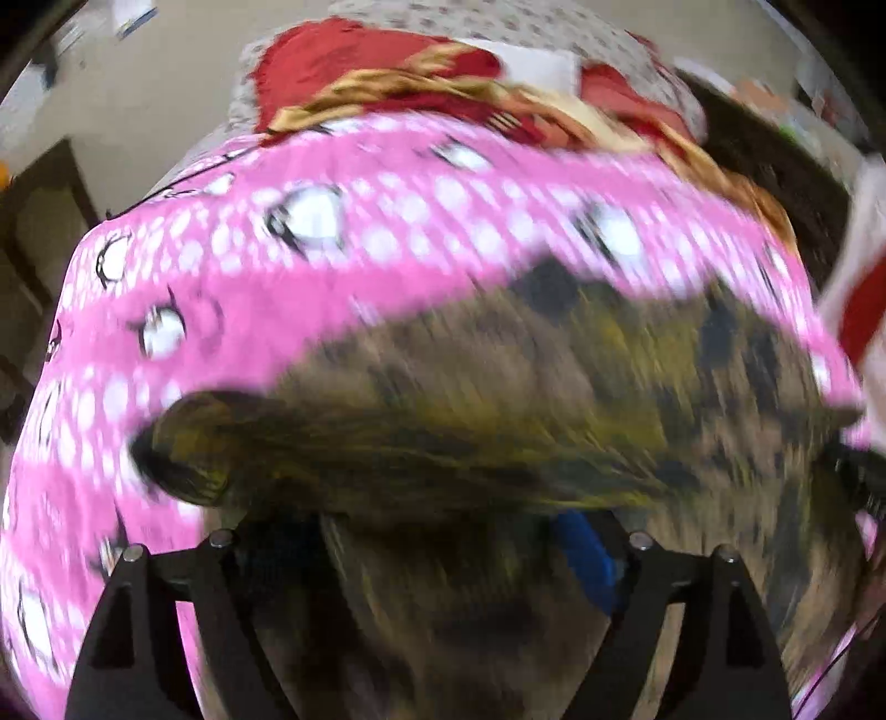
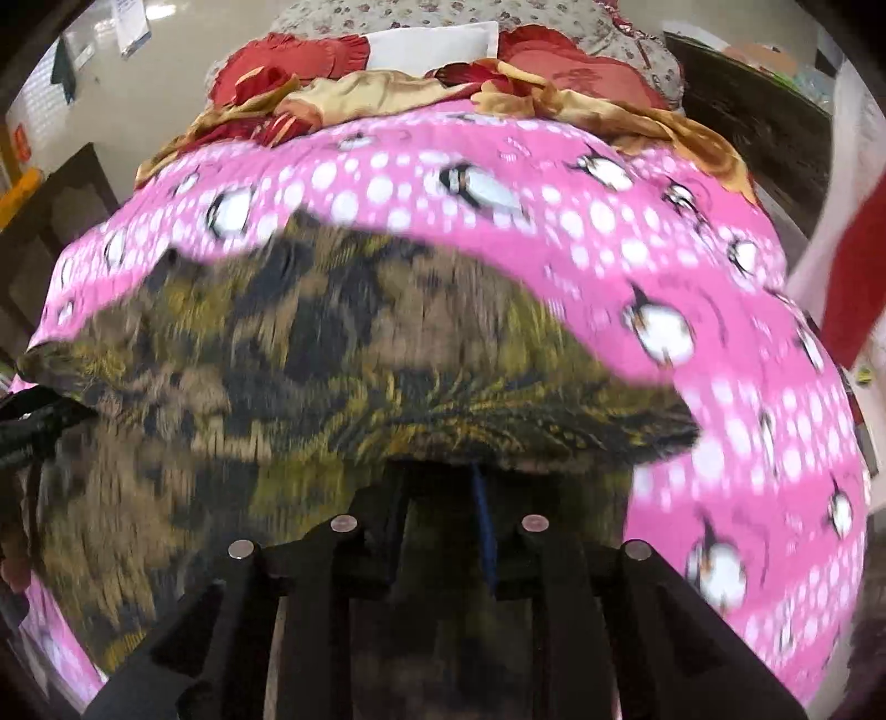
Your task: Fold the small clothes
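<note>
Olive, tan and black patterned small garment (image 2: 343,360), of thin woven cloth, lies over a pink bedsheet printed with white dots and penguins (image 2: 692,266) and fills the near part of both wrist views. One layer of the garment is raised and doubled over towards the far side of the sheet, its folded edge forming a rounded ridge; the lower layer lies flat on the sheet beneath it. Motion blur hides finer detail.

Left gripper (image 1: 426,531) and right gripper (image 2: 437,498) each reach under the near edge of the garment. The fingertips are covered by cloth; each appears clamped on the garment, though jaw spacing cannot be told with certainty.

Judged progress: a first fold is in hand but not laid down; flattening and any further folds remain.

Beyond the garment, at the far end of the sheet, lie a red and gold crumpled satin cloth (image 2: 343,99) and red ruffled cushions (image 2: 310,52).
</note>
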{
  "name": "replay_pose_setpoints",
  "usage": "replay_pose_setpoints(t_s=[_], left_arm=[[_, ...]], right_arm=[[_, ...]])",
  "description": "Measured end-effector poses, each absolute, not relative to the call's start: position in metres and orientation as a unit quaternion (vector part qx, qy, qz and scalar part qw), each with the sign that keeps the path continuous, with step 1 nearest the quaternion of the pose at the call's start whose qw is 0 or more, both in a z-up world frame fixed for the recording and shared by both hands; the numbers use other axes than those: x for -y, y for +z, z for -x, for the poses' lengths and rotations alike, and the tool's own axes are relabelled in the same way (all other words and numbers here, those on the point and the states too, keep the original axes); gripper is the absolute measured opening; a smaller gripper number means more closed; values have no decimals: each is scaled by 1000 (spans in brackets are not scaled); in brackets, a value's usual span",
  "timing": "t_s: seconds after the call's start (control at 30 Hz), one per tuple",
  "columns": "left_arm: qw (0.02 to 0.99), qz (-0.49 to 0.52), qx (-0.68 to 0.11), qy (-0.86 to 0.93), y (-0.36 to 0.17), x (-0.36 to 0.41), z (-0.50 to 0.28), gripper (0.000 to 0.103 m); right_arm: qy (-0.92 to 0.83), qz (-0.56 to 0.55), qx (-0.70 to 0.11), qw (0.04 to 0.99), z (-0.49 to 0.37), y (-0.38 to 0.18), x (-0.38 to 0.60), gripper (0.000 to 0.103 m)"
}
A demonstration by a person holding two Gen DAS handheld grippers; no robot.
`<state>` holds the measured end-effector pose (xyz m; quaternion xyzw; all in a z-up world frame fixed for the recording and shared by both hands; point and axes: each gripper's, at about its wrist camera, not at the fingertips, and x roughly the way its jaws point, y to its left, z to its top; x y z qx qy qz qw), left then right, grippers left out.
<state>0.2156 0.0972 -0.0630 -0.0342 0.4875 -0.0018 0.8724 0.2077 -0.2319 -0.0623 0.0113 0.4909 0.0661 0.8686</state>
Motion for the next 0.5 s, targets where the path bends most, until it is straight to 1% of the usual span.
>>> replay_pose_setpoints(t_s=[0.03,0.07,0.13,0.17,0.23,0.27,0.33,0.37,0.4,0.5], left_arm=[[873,43,-485,6,-61,-105,-226,86],[874,51,-482,19,-60,-116,-240,83],[872,56,-480,83,-55,-144,-263,71],[871,65,-475,105,-50,-154,-265,68],[887,101,-441,88,-30,-169,-255,68],[895,103,-428,77,-23,-169,-249,68],[909,87,-405,45,-12,-153,-232,72],[914,80,-396,26,-12,-141,-226,76],[920,68,-386,5,-14,-125,-217,78],[929,25,-369,-3,-33,-93,-219,78]], right_arm=[[69,-28,-483,873,-223,-60,238,25],[68,-35,-472,878,-236,-57,245,25],[29,-28,-448,893,-249,-44,253,25],[18,-28,-443,896,-253,-39,257,25],[23,-38,-418,908,-244,-21,263,25],[24,-40,-407,912,-237,-16,262,25],[26,-40,-399,916,-223,-11,256,25],[42,-44,-394,917,-217,-11,248,25],[43,-38,-394,917,-215,-13,241,25],[-2,-8,-419,908,-222,-31,226,25]])
